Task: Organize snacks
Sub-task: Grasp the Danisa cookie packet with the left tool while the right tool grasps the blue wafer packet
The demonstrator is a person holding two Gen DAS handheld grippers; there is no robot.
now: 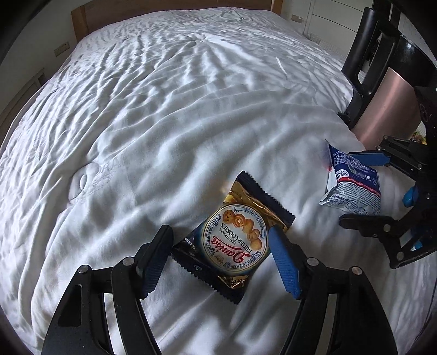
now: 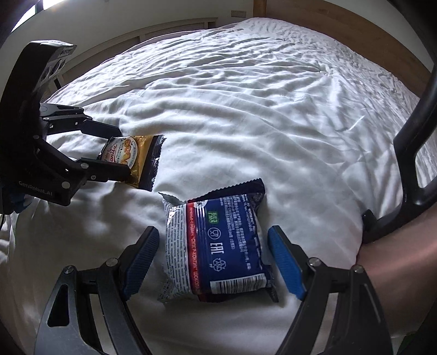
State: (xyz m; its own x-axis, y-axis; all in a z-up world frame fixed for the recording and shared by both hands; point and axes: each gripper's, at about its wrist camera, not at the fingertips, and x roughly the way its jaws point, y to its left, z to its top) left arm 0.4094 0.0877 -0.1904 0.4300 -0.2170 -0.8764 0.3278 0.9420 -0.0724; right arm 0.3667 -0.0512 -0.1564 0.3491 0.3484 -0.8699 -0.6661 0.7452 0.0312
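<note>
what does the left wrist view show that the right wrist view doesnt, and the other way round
Only the left wrist view shows the whole round label on the butter cookies packet, lying between the left gripper fingers, pads off it.

Only the right wrist view shows the full printed back of the blue snack packet, lying between the open right gripper fingers.

Both show the two packets apart on the wrinkled white bedspread, each with a gripper around it, plus the wooden bed frame.
</note>
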